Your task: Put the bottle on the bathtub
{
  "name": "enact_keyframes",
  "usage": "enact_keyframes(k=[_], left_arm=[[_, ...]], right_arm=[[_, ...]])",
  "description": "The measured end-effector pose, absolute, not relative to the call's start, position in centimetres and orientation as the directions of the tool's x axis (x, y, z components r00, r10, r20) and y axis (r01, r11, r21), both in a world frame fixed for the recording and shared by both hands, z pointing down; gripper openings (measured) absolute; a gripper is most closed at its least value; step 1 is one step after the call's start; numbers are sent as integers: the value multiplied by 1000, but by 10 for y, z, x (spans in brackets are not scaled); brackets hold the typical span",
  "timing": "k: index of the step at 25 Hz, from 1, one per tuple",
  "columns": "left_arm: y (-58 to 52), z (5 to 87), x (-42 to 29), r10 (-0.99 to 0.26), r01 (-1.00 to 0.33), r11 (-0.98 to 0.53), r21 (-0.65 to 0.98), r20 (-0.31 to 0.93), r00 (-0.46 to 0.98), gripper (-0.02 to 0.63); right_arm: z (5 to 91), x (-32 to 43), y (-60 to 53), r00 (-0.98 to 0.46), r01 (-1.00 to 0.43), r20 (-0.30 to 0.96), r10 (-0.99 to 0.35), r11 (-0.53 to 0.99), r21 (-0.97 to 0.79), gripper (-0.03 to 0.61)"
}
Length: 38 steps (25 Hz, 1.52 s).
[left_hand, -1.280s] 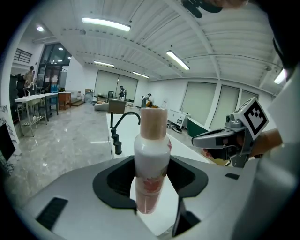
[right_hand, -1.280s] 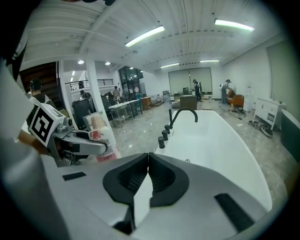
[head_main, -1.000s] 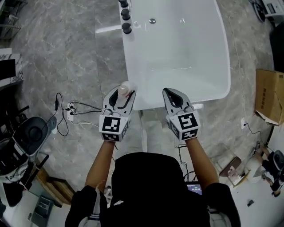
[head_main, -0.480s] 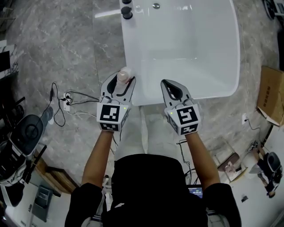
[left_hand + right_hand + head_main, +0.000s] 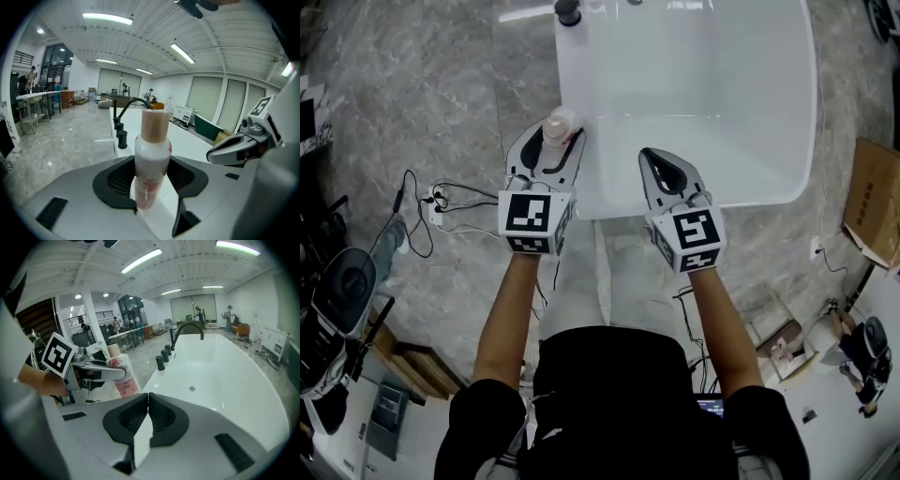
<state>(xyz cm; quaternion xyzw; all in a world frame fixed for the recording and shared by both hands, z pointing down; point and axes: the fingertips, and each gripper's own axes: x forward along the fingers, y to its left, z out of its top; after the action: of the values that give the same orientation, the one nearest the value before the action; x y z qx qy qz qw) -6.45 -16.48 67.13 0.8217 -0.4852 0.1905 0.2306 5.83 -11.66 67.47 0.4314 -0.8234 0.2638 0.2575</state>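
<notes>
Between the jaws of the left gripper (image 5: 150, 187) stands the bottle (image 5: 151, 154), white with pink print and a tan cap. The jaws stand wide and press on its body. The lower part hangs beneath them, so the base is free to meet a surface while the bottle rides upright. From the head view it sits at the left rim of the white bathtub (image 5: 581, 187), near the tub's close corner. Whether it is over the ledge or just outside it I cannot tell, and it does not look set down yet. The right gripper (image 5: 145, 401) has its jaws pressed together on nothing. It hovers over the tub's near end, probably just kept clear. Black faucet knobs (image 5: 161, 363) line the same rim farther along.
</notes>
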Motion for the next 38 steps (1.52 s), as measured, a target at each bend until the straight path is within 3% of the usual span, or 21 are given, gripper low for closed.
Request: enact_keyframes(k=[38], left_arm=[[-141, 702, -48, -729, -893, -434, 121, 535, 427, 229]], right_arm=[[706, 62, -92, -513, -831, 664, -545, 509, -224, 23]])
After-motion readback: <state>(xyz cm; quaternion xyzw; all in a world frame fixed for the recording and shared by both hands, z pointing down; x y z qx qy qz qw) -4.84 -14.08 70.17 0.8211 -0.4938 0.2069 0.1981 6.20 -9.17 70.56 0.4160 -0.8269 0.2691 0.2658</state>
